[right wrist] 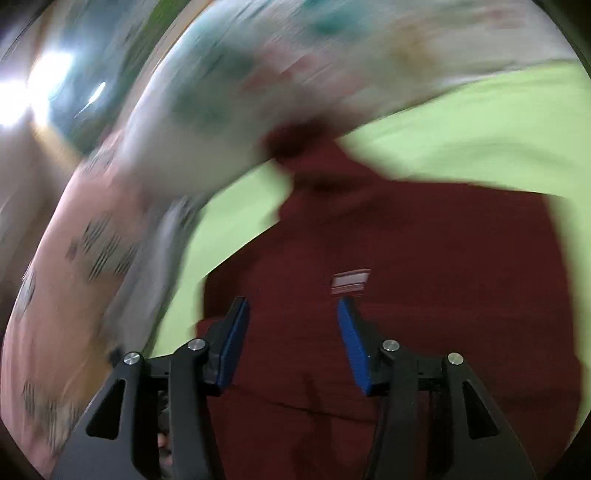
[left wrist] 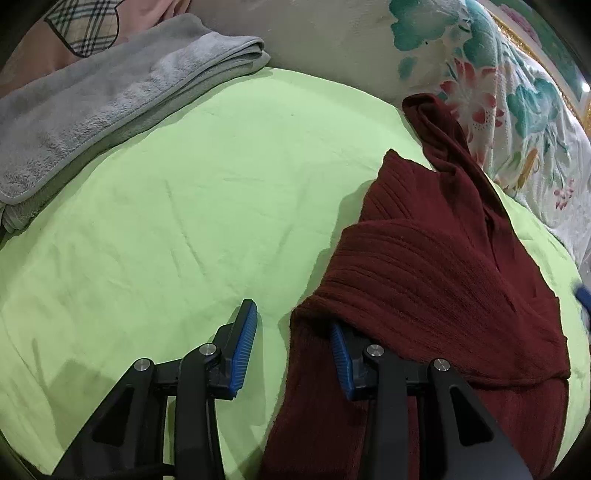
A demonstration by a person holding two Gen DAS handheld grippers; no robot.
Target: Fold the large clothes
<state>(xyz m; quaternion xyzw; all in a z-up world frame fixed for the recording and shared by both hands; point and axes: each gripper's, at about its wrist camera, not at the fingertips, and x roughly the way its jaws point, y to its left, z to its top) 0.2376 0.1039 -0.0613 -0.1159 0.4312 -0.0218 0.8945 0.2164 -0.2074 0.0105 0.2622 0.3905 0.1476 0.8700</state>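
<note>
A dark red ribbed sweater [left wrist: 424,258] lies bunched on the right part of the green bedsheet [left wrist: 184,203]. My left gripper [left wrist: 291,314] stands open at its near left edge. A fold of the knit is draped over the right finger [left wrist: 340,354], and the left finger [left wrist: 243,347] is bare over the sheet. The right wrist view is blurred. There my right gripper [right wrist: 291,301] hangs open above the sweater [right wrist: 424,258], close to a small white label [right wrist: 351,282], with nothing pinched between its blue pads.
A folded grey towel [left wrist: 92,110] lies at the far left of the sheet. A floral quilt [left wrist: 498,110] rises behind and to the right of the sweater. Pink fabric with a plaid patch [left wrist: 85,26] sits at the back left. The sheet's middle is bare green.
</note>
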